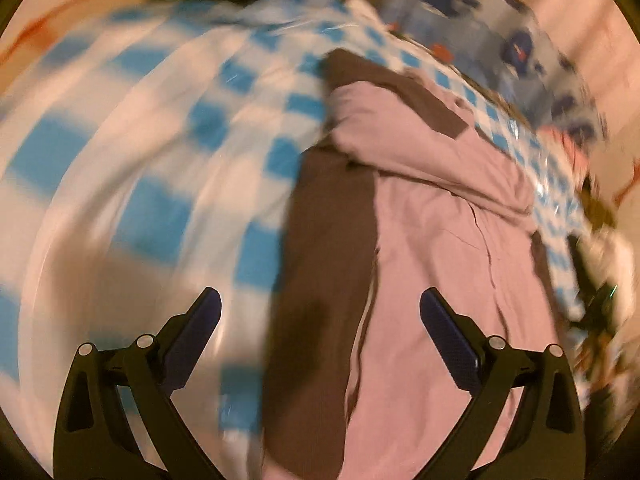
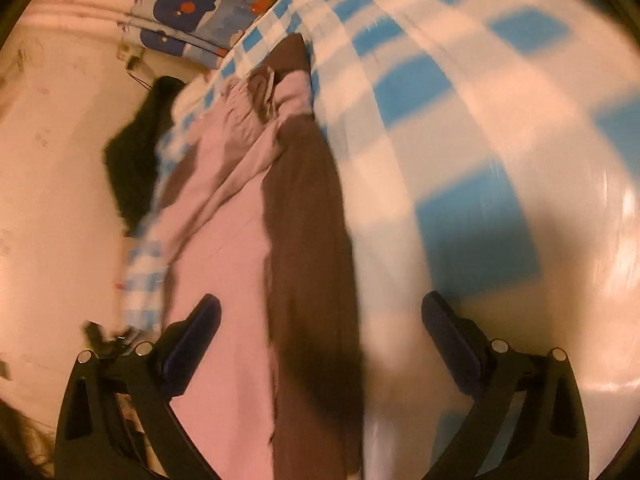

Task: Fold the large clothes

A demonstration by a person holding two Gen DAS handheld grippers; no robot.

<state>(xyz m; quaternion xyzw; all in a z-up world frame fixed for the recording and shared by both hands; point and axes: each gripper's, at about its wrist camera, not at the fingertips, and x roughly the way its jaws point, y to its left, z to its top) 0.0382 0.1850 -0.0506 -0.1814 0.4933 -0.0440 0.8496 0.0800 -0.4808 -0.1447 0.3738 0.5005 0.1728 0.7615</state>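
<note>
- Pink-and-brown cloth garment (image 1: 432, 216) lies stretched out lengthwise on the glossy blue-and-white checked cover (image 1: 168, 128) of what looks like a bench; partly gathered, bunched w/ folds at its far end, brown panel (image 2: 308, 240) running along one side.
- Risk 1: both views are smeared w/ motion blur, so a fast approach could land the fingers off the hem and grab only the top layer; the fold would then drag skewed.
- Risk 2: the cover looks slick and plastic-coated; a pinch too deep could catch cover plus cloth and pull the whole sheet.
- Risk 3: far-end bunching isn't smoothed; folding over it would likely lock the creases in.
- Left hand-held gripper (image 1: 320, 312): fingers spread wide, nothing between them, above the garment's near end, straddling the brown strip and pink part, aimed along its length.
- Right hand-held gripper (image 2: 320, 316): also spread wide and empty, above the same near end, one finger over pink cloth, the other over the checked cover.
- Contact w/ the cloth can't be told from either view.
</note>
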